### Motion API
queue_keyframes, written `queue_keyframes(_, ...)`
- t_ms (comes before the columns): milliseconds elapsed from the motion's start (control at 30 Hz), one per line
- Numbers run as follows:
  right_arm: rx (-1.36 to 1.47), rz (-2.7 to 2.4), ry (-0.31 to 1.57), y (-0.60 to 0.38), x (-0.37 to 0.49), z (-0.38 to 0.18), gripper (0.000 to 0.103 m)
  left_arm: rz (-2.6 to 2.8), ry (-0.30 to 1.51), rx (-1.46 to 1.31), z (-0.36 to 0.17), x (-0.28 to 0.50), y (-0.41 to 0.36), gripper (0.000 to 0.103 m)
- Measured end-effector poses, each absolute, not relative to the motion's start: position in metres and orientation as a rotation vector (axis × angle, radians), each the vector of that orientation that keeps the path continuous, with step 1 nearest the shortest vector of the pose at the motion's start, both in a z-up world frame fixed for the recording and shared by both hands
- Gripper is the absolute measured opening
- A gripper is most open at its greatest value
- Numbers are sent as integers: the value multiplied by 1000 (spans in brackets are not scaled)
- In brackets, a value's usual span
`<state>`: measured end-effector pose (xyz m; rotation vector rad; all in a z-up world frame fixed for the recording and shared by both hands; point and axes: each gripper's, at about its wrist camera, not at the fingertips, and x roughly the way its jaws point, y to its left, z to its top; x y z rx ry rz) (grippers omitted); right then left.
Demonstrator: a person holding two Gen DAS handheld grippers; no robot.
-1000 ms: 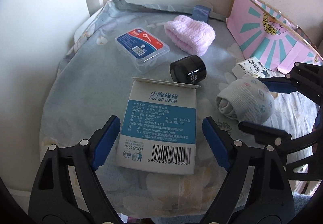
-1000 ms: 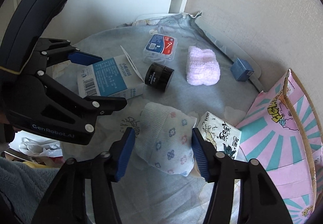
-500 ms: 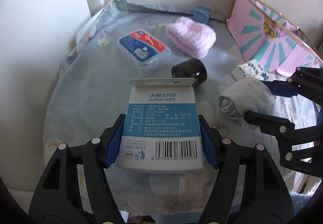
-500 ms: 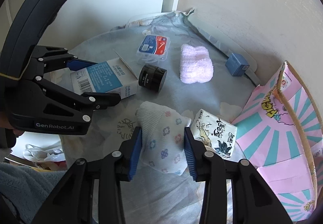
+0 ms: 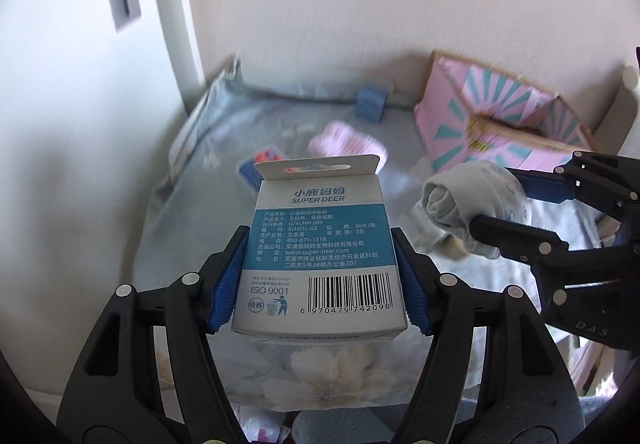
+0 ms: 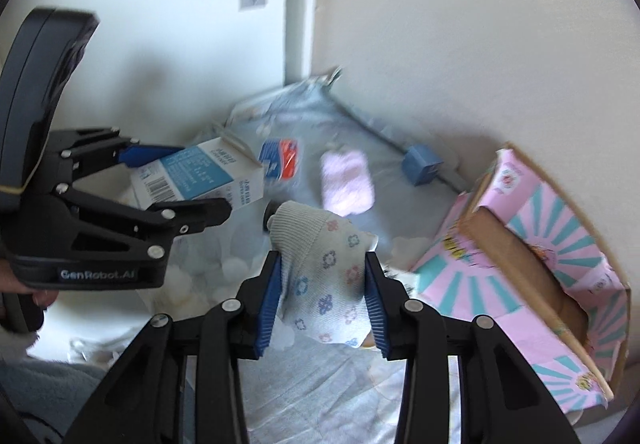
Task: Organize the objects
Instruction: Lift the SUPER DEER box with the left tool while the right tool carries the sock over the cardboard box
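My left gripper point(image 5: 320, 280) is shut on a white and blue carton point(image 5: 320, 244) printed SUPER DEER, lifted clear of the cloth-covered table point(image 5: 328, 372). My right gripper point(image 6: 323, 300) is shut on a rolled grey sock point(image 6: 320, 268) with small flower prints, also raised above the table. From the left wrist view the sock point(image 5: 472, 203) hangs to the right of the carton in the right gripper point(image 5: 516, 211). In the right wrist view the carton point(image 6: 200, 175) sits in the left gripper point(image 6: 188, 179) at left.
An open pink and teal cardboard box point(image 6: 532, 252) stands at the right against the wall. On the cloth lie a pink folded towel point(image 6: 347, 183), a clear case with a red and blue label point(image 6: 280, 159), a small blue block point(image 6: 422, 165) and a dark jar point(image 6: 269, 215), mostly hidden.
Both grippers closed, the left on the carton and the right on the sock, then lifted them off the table. The table objects now look farther away and blurred.
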<state>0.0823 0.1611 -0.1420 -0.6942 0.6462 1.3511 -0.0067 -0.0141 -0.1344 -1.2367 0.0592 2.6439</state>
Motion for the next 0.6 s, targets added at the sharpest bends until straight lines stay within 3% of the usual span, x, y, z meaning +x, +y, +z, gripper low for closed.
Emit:
queue_keyframes(300,-512,1187,656,132,104,-68,37,2600,89,-1101,-66,-16,10,64)
queue_keyframes(600,-371,932,712,86,136,-37,37,2482,132,-998,-30,-25,49,64)
